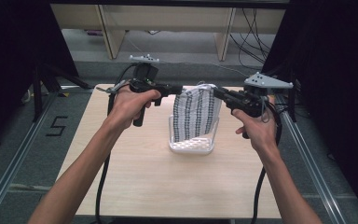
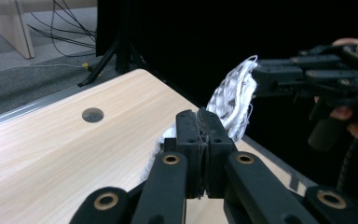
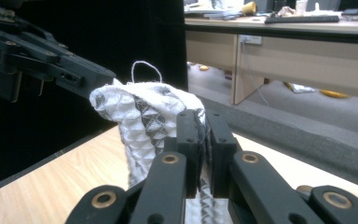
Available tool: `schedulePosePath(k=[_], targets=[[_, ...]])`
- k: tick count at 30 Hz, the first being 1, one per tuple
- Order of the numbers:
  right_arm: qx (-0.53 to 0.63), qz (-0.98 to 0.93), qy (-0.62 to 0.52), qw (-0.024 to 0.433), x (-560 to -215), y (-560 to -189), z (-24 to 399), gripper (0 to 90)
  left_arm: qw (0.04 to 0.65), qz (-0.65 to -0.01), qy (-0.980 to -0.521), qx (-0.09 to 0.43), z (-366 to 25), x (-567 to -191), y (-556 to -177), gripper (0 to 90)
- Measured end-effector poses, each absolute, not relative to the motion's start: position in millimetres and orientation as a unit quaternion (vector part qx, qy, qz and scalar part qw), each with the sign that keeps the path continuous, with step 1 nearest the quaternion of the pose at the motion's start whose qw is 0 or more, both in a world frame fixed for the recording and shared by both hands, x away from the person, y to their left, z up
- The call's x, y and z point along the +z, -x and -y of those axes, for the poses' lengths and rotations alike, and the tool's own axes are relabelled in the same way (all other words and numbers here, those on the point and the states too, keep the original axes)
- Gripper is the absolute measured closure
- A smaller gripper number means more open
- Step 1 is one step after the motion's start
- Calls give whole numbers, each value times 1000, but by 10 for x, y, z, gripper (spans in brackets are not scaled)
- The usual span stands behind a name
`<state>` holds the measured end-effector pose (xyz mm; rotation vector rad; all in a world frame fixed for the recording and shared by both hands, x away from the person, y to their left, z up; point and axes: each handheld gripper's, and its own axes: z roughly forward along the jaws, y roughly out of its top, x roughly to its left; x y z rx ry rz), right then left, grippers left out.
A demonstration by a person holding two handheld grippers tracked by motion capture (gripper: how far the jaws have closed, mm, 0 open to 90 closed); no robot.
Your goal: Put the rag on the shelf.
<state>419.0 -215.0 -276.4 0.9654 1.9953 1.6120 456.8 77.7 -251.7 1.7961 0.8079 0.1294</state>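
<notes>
Your left gripper (image 1: 179, 88): jaws clenched on the left top corner of the patterned cloth (image 1: 196, 114). Cloth hangs stretched between both grippers, above the white basket (image 1: 191, 145) mid-table (image 1: 135, 182). Your right gripper (image 1: 216, 92): jaws pinched on the right top corner. The left gripper view alone shows a round hole (image 2: 92, 115) in the tabletop. The cloth covers the basket's inside.

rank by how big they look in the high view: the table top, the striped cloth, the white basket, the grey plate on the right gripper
1. table top
2. striped cloth
3. white basket, though the cloth hides much of it, so these two are close
4. grey plate on the right gripper
</notes>
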Motion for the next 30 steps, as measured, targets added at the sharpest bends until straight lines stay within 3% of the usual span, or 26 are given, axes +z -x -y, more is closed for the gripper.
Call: schedulePosePath(k=[13,30], targets=[[546,-713,-404,175,-2988,-4808,2104,863,552,-407,-726,54,-697,-2803,-5103,875],[510,-719,-451,140,-3408,-5097,2105,841,537,-442,-719,17,-680,-3340,-5383,844]])
